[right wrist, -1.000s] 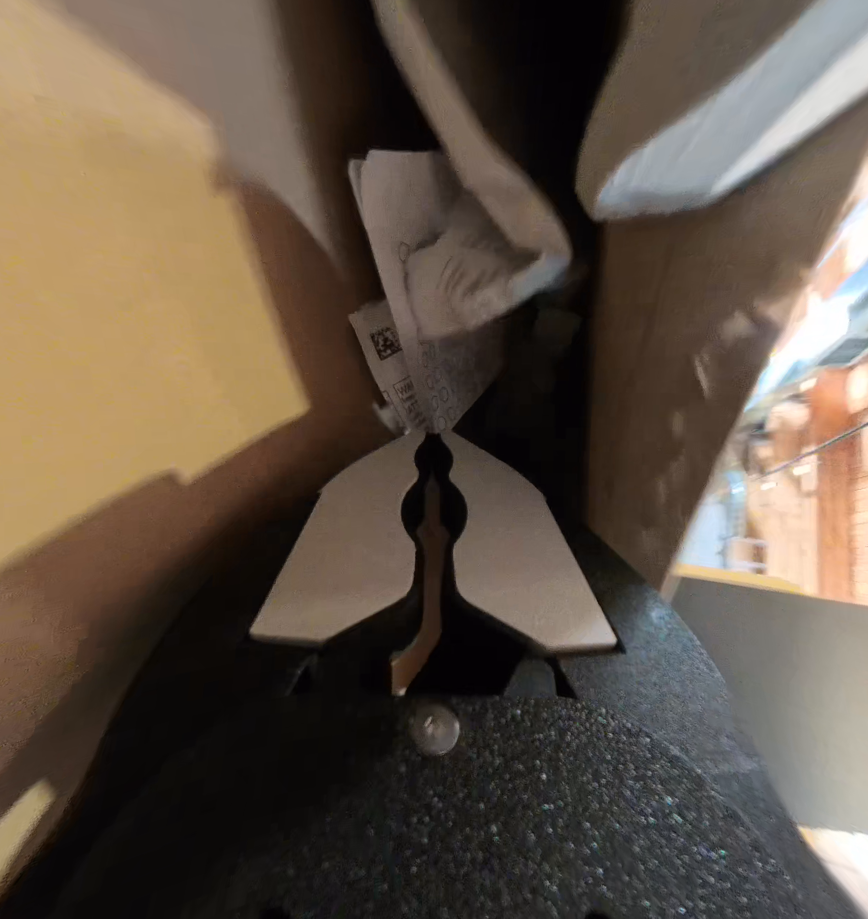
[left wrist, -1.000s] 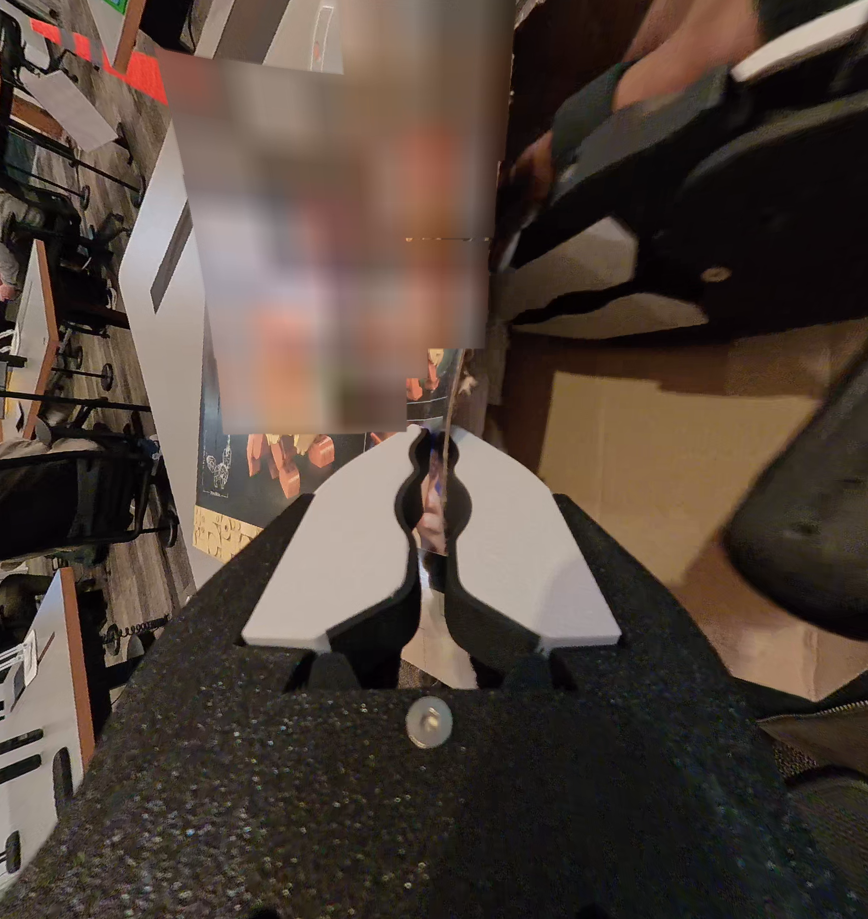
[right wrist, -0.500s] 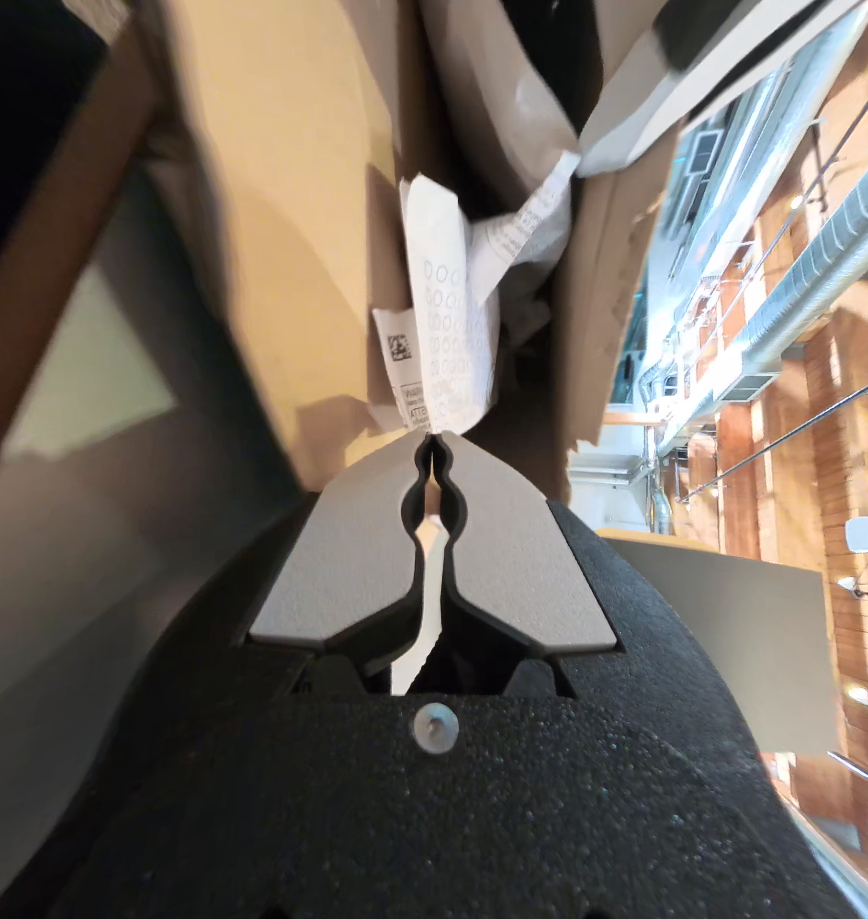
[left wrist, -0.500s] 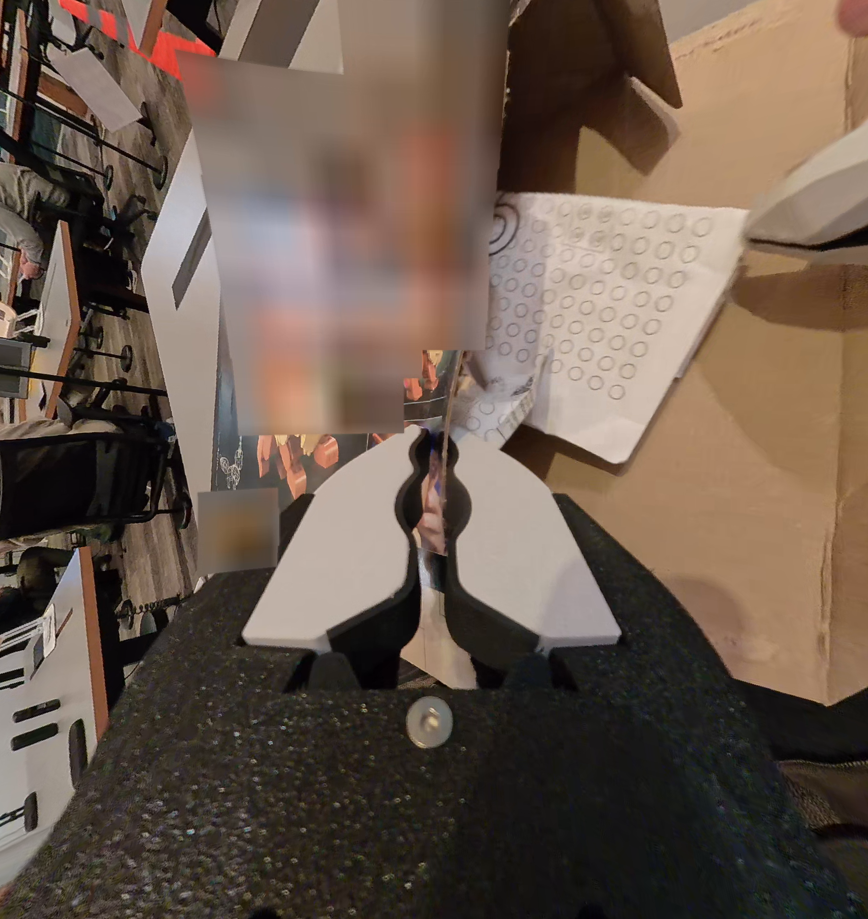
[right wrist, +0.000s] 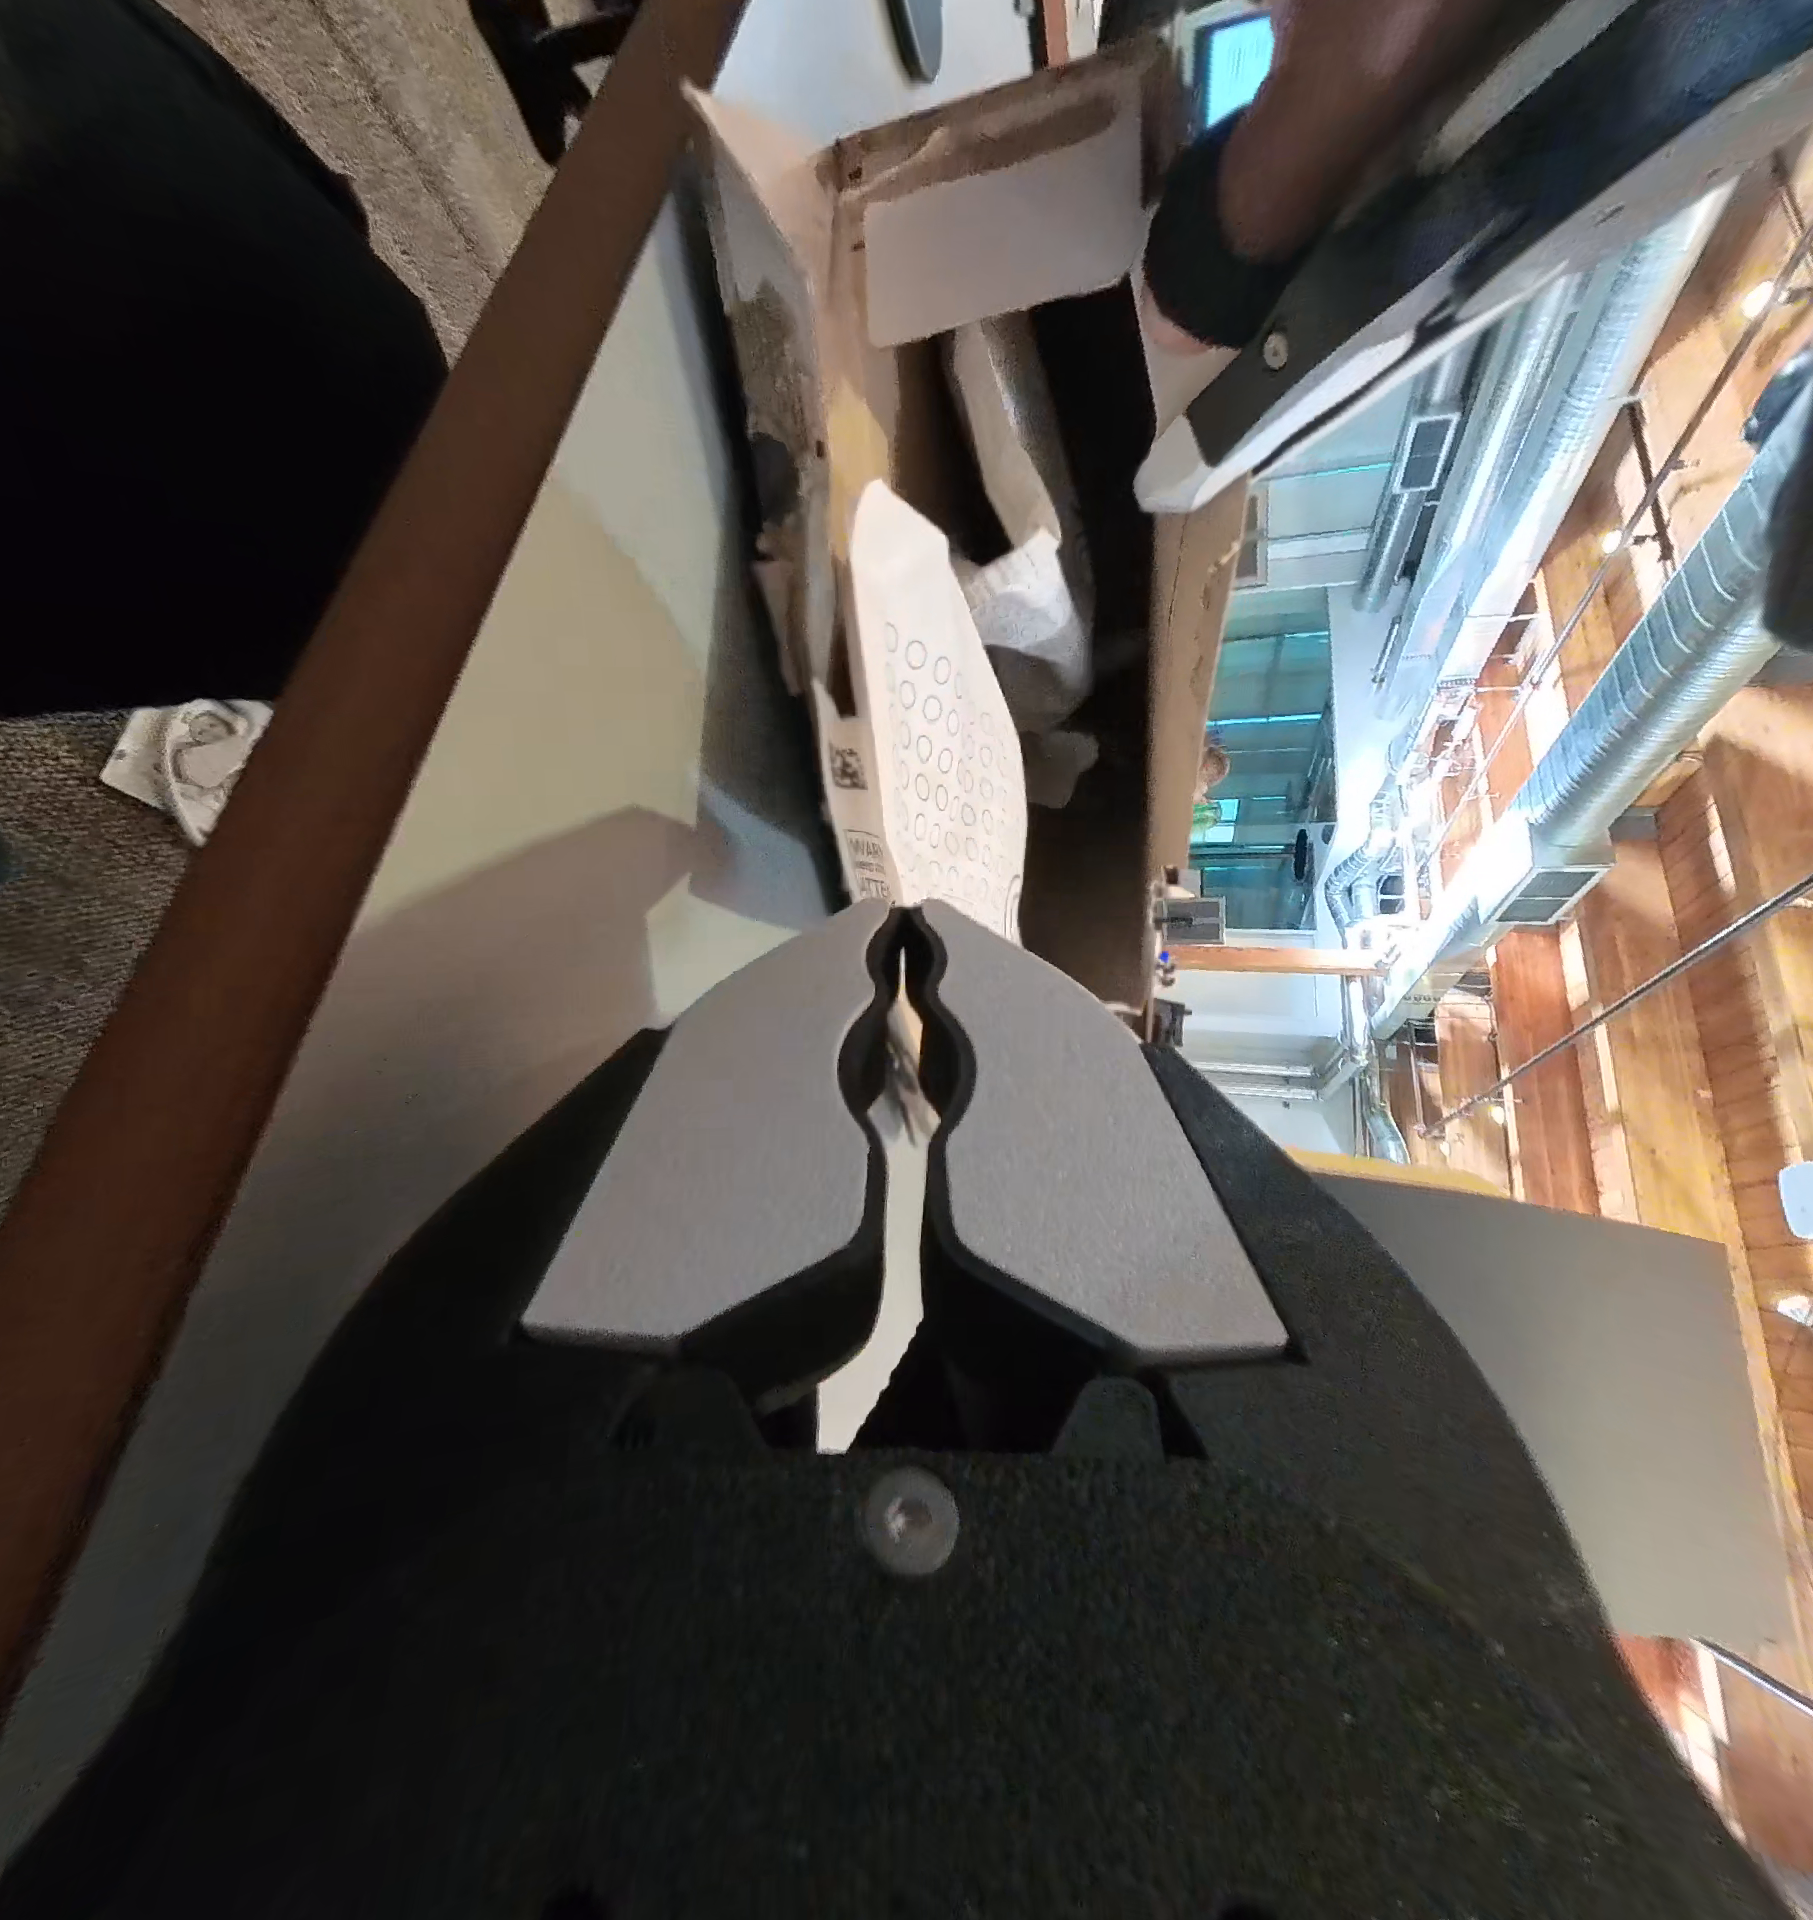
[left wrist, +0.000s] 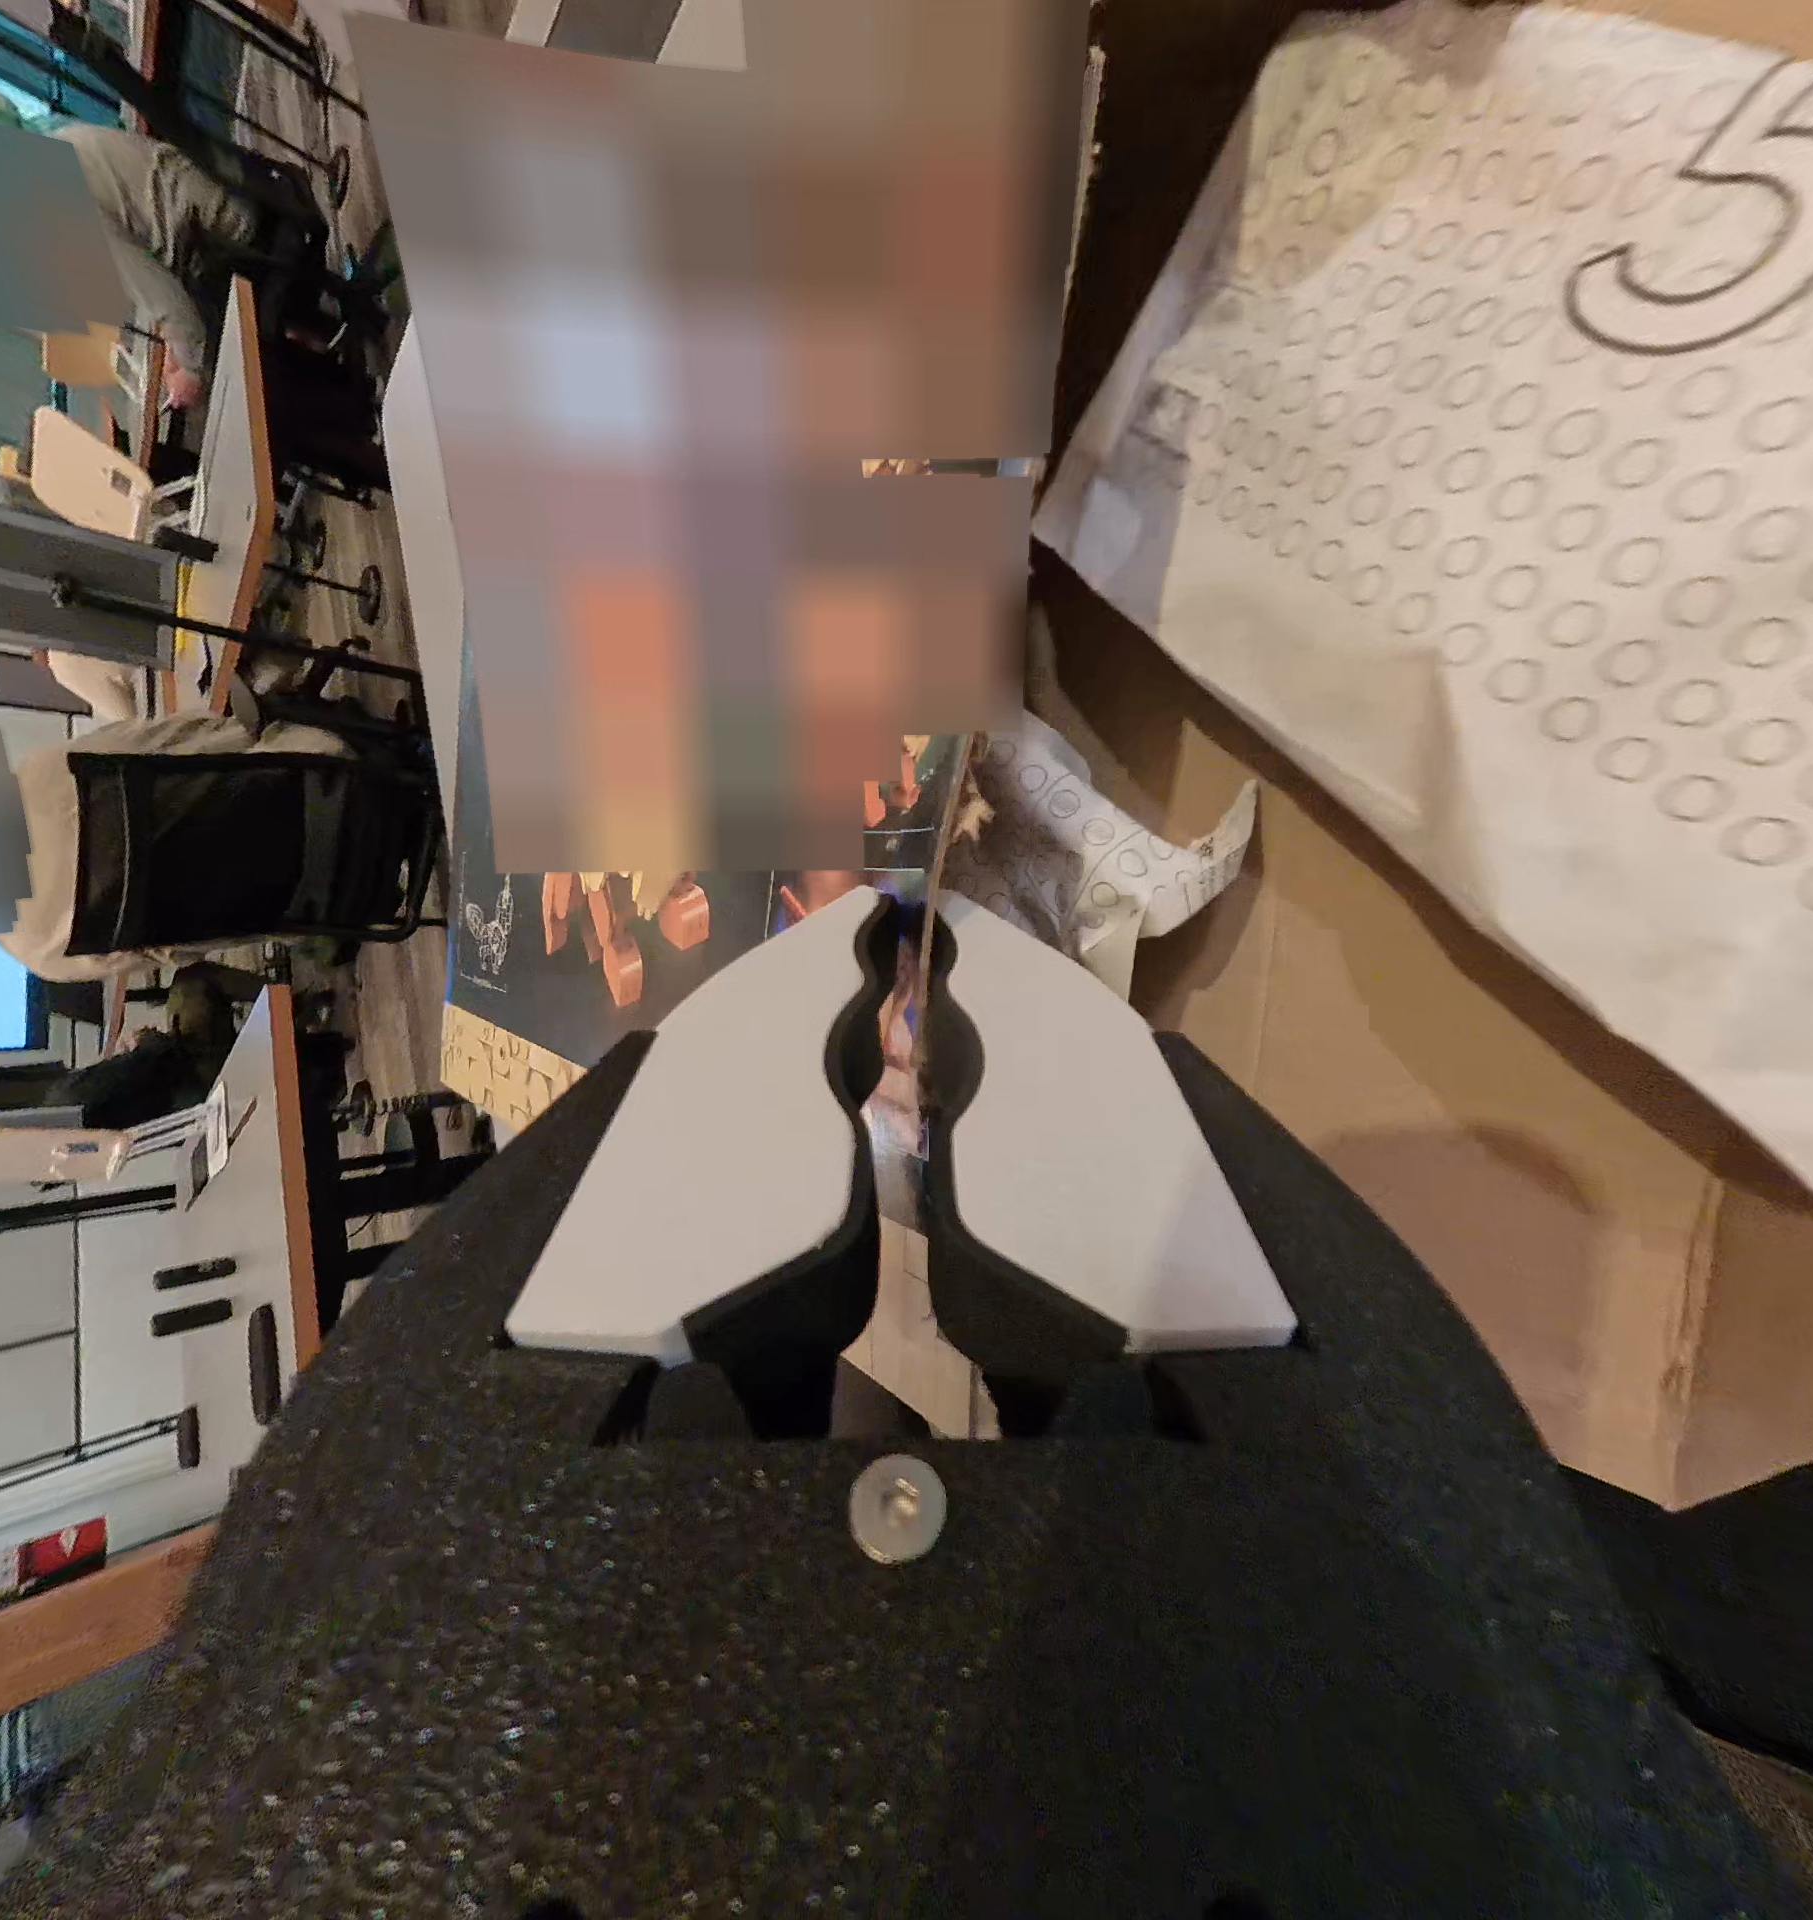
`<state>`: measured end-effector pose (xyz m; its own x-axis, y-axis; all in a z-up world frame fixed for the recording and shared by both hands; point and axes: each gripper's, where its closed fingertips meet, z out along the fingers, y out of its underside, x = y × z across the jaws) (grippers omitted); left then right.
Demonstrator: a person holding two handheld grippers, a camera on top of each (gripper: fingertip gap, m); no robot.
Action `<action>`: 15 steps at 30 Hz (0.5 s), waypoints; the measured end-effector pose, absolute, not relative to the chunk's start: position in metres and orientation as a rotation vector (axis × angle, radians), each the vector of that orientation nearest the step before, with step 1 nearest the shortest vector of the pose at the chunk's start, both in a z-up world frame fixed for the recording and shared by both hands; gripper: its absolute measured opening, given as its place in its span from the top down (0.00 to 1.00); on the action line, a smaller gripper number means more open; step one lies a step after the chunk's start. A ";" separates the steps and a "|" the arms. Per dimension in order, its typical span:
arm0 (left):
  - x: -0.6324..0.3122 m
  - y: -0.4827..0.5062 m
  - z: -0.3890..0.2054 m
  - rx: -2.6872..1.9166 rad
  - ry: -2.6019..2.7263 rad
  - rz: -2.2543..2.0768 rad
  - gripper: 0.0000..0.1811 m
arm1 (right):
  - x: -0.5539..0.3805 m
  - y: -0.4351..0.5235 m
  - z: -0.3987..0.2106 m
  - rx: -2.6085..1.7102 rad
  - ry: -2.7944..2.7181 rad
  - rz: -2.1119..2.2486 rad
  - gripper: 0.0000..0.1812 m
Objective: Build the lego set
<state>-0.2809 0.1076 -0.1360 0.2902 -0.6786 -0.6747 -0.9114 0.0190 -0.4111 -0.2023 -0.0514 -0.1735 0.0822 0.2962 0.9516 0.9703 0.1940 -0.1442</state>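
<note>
Lego box of brown cardboard, lying open on its side on a white table with a brown edge, fills the right of the left wrist view. Left gripper pinches the box's thin printed wall edge-on, fingers closed down to just that sheet. Inside the box, a big white paper bag printed with rings and a large digit, with a crumpled smaller bag behind it. Right gripper is clamped tight on the bottom edge of a ringed bag that sticks out of the box mouth, between the flaps. Top right of the right wrist view, a gloved hand holds the other gripper at the box wall. Scrap of bag paper lies on the grey carpet below the table edge.
</note>
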 end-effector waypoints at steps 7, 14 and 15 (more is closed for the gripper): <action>-0.294 0.130 -0.136 -1.765 1.378 0.432 0.98 | -0.191 -0.055 -0.176 -1.306 -1.395 -0.794 1.00; -0.315 0.170 -0.138 -1.829 1.297 0.541 0.98 | -0.184 -0.040 -0.175 -1.348 -1.352 -0.781 1.00; -0.318 0.176 -0.138 -1.838 1.287 0.548 0.98 | -0.184 -0.037 -0.176 -1.355 -1.351 -0.782 1.00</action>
<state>-0.3175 0.1760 -0.1379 0.3866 -0.5665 -0.7278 -0.9172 -0.1539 -0.3674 -0.1836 -0.0374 -0.1756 0.1581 0.2995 0.9409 0.9651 0.1544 -0.2114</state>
